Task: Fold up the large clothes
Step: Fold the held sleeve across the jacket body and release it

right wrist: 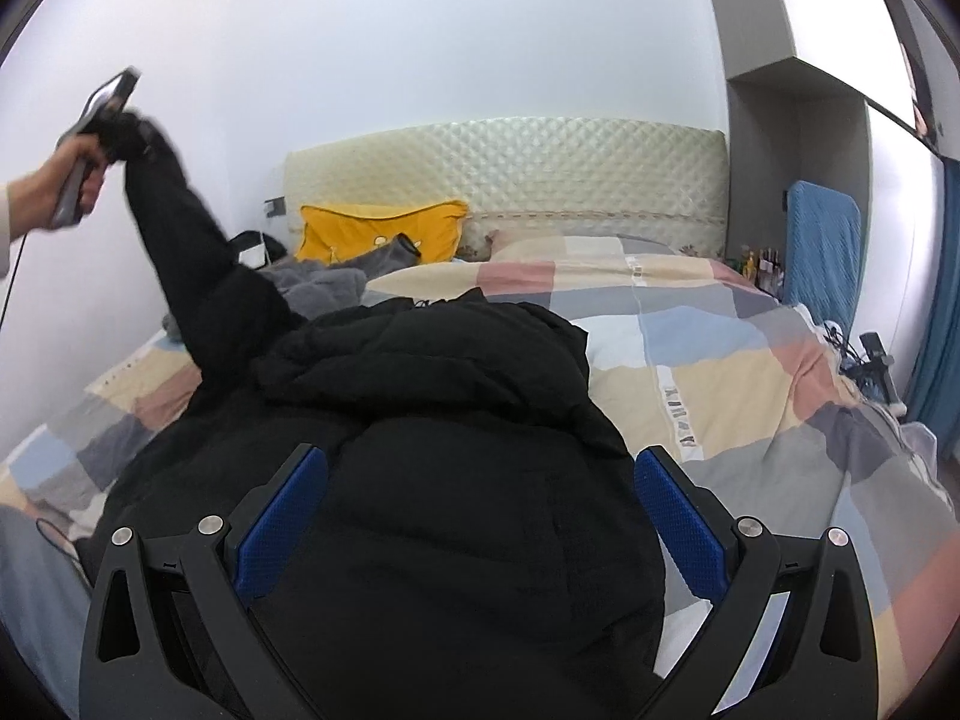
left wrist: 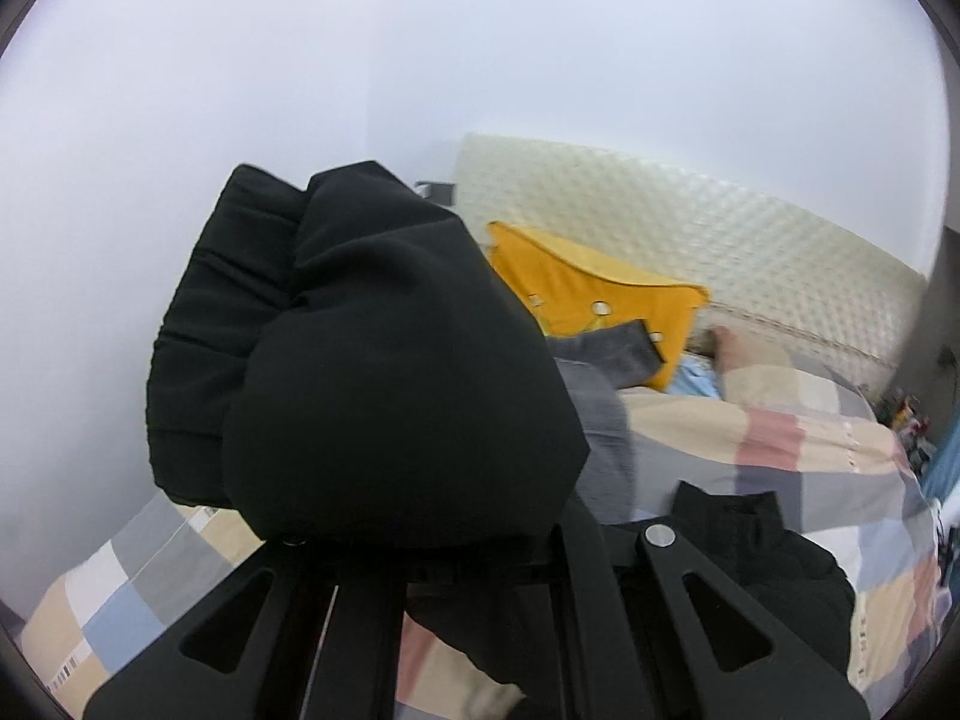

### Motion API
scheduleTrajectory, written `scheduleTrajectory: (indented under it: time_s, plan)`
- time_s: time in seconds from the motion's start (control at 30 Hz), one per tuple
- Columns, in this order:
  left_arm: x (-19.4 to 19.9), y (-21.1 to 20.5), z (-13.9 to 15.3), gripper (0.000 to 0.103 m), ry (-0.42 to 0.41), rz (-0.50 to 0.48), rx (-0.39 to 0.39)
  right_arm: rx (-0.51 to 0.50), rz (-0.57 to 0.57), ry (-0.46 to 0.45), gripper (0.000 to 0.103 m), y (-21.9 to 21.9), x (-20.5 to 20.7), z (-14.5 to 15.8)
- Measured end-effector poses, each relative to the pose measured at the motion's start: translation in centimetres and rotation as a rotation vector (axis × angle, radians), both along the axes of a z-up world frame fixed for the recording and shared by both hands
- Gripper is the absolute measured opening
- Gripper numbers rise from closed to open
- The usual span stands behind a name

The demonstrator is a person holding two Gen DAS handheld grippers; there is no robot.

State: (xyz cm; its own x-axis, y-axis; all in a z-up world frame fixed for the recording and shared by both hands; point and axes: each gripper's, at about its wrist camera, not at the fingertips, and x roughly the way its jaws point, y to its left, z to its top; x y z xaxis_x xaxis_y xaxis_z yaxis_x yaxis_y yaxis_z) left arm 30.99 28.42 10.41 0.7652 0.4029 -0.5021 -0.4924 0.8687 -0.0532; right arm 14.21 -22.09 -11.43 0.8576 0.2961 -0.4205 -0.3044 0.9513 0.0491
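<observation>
A bed [right wrist: 750, 360] with a checked quilt fills the white-walled room. On it lies a puffy black jacket [right wrist: 432, 420], its body running away from the spread right claw [right wrist: 480, 516]. One sleeve [right wrist: 174, 228] slants up-left, pinched in the left claw [right wrist: 117, 132].

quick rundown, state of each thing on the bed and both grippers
black jacket: spread on the bed, one sleeve lifted
sleeve: raised, cuff clamped
left gripper: shut on the sleeve cuff, held high
right gripper: open, above the jacket body
yellow pillow: leaning on the headboard
grey garment: crumpled
plaid quilt: spread out
</observation>
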Motion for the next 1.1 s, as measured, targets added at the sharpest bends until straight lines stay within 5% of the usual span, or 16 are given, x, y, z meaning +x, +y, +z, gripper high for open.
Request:
scheduleTrajectory:
  time_s: [0.57, 0.87, 1.1]
  plan:
    - [2.0, -17.7, 2.4, 0.006, -0.012, -0.238, 0.127, 0.057, -0.05, 0.03, 0.103, -4.0, 0.0, 0.7]
    - [4.2, -26.6, -1.7, 0.006, -0.019, -0.428, 0.143, 0.133, -0.132, 0.033, 0.103, -7.6, -0.1, 1.0]
    - [6.0, -32.6, -6.4, 0.006, 0.006, -0.546, 0.112, 0.154, -0.166, 0.127, 0.103, -8.6, 1.8, -1.0]
